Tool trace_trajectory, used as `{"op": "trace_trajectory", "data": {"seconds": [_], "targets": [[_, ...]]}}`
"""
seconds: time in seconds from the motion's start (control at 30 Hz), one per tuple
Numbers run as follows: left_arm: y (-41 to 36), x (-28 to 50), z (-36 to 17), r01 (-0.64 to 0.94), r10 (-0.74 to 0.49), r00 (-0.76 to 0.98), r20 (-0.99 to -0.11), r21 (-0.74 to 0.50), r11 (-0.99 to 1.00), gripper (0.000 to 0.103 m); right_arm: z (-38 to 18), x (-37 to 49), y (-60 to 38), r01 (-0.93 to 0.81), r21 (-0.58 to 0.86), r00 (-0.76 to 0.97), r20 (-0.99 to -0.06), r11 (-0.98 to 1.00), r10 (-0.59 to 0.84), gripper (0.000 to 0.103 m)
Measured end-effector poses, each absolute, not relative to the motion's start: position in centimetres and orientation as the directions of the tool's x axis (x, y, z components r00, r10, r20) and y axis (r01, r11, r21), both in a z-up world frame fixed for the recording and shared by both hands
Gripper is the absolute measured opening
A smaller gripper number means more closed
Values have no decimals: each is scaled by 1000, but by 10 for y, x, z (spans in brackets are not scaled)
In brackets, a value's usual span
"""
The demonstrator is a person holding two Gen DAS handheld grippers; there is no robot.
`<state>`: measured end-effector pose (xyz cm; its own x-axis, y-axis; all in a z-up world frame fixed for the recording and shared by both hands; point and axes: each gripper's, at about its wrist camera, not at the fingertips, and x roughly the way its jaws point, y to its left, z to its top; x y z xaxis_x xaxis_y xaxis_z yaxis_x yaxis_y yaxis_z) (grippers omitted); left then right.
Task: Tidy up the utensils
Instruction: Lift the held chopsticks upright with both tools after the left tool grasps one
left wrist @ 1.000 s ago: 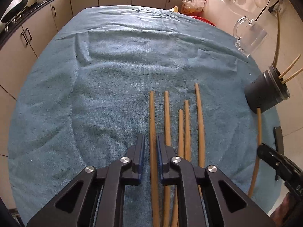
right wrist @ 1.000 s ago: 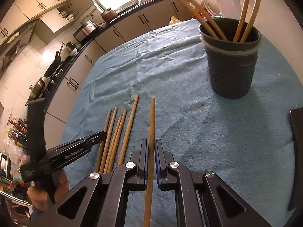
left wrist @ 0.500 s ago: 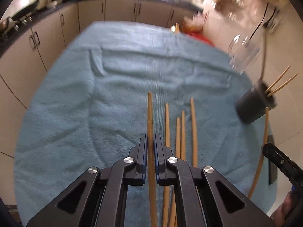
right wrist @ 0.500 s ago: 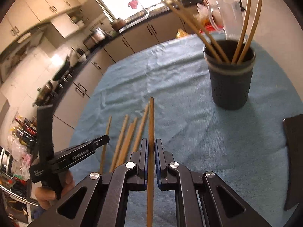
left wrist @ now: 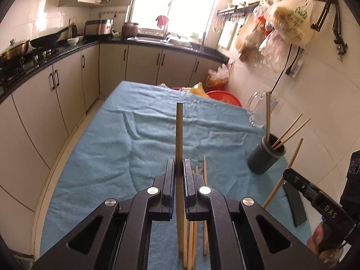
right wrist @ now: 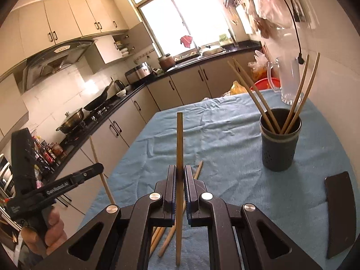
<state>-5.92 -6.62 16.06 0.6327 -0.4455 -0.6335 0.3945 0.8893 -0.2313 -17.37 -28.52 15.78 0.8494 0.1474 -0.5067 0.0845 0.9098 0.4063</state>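
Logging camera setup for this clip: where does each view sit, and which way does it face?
Left wrist: on the left gripper, facing down the blue-clothed table toward the window; its jaws pinch a chopstick; the right gripper shows at right.
Right wrist: on the right gripper, facing likewise; its jaws pinch a chopstick; the left gripper and hand show at left.
Shared: table, holder, loose chopsticks.

Both views are lit by a blown-out window. Edges are bent by fisheye distortion. Hanging bags are blurred.
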Motion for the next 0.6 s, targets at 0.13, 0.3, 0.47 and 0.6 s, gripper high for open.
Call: {"op": "trace_trajectory", "data": {"seconds": [0.13, 0.3, 0.47, 0.6], "targets": [[-65, -65, 170, 401, -451, 646, -616, -228, 887, 6, 159, -177, -288, 82, 410, 856, -496, 908, 147, 7], [-65, -68, 177, 409, -455, 652, -606, -224, 885, 6, 162, -180, -291, 84, 415, 863, -485, 906, 142, 7], [-66, -73, 182, 413, -459, 659, -596, -223, 883, 6, 165, -183, -295, 92, 420, 870, -475, 903, 133, 7], [-68, -74, 184, 423, -467, 655, -594, -224, 878, 6, 169, -187, -299, 97, 424, 876, -466, 900, 126, 7]]}}
